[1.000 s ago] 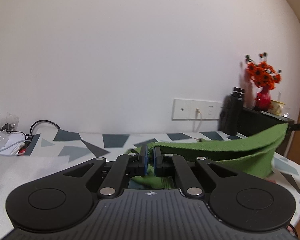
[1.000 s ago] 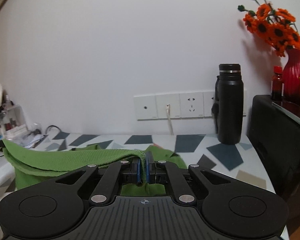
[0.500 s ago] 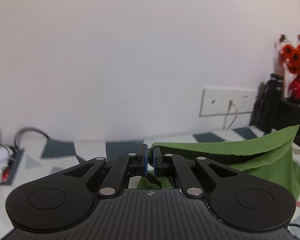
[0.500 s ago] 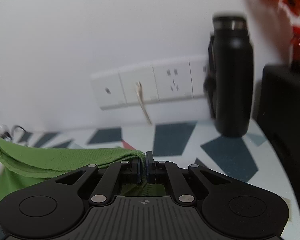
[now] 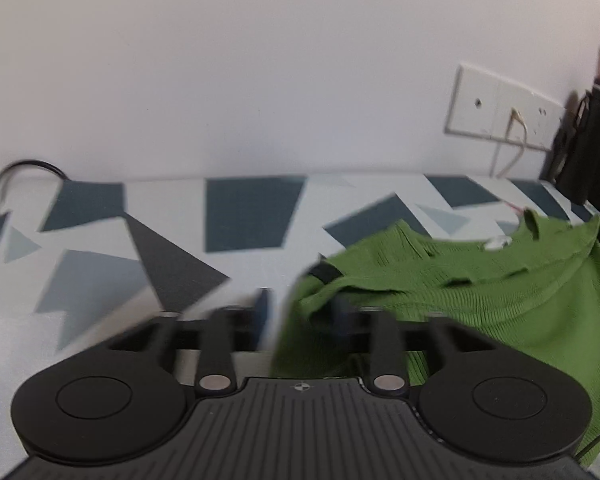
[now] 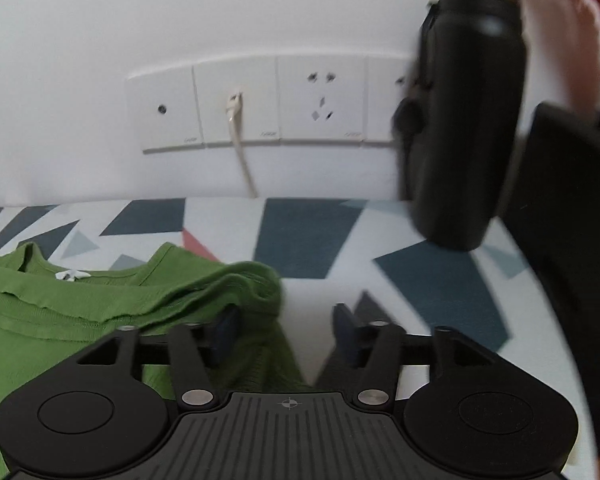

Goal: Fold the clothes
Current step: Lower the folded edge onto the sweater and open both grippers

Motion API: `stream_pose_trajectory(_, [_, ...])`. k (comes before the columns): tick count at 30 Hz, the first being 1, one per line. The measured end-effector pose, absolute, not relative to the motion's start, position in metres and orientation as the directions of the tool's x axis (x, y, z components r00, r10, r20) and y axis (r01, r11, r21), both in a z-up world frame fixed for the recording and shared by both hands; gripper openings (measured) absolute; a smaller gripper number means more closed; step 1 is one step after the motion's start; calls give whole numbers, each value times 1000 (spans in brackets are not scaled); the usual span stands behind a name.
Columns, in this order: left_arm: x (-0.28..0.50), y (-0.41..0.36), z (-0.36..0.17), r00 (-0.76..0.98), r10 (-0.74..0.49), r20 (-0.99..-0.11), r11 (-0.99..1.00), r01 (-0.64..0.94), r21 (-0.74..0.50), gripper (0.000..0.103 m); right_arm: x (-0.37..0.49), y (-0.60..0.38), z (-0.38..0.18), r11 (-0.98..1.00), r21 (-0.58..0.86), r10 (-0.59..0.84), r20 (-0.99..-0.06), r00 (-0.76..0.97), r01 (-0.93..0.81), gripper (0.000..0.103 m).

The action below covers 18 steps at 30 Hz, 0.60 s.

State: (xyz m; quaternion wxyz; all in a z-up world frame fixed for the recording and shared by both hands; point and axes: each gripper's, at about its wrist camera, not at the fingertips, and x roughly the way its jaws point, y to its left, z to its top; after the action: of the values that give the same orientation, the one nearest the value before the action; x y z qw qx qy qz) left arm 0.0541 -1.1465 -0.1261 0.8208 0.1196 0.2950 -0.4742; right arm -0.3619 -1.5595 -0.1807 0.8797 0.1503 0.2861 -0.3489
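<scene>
A green knit shirt [image 5: 480,276] lies on the patterned table, its collar with a white label toward the wall. In the left wrist view my left gripper [image 5: 302,312] stands open; the shirt's folded left corner lies loose between its blurred fingers. In the right wrist view the same green shirt [image 6: 100,312] fills the lower left, and its rumpled right corner rests between the spread fingers of my right gripper [image 6: 286,326], which is open.
The table [image 5: 244,212] with a grey and blue triangle pattern runs up to a white wall. A black bottle [image 6: 468,120] and a black box [image 6: 572,208] stand at the right. Wall sockets [image 6: 260,104] with a white cable sit behind. A black cable [image 5: 24,172] loops at the far left.
Both grippers carried the shirt's edge forward toward the wall and down, then opened. The fabric dropped from the fingers and now lies folded over on the table.
</scene>
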Motion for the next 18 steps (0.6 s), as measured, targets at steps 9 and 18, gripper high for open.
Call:
stream_pose_trajectory(9, [-21,-1145,-83,197,-793,-577,273,961,-48,51,-358,-1510,-142,847,47,-409,-577,707,529,54])
stream_pose_trajectory(18, [-49,-1196,-141,162,-677,-718,212,977,21,37,-301,-1485,-180,886,-58,-366,-696,618,460,54])
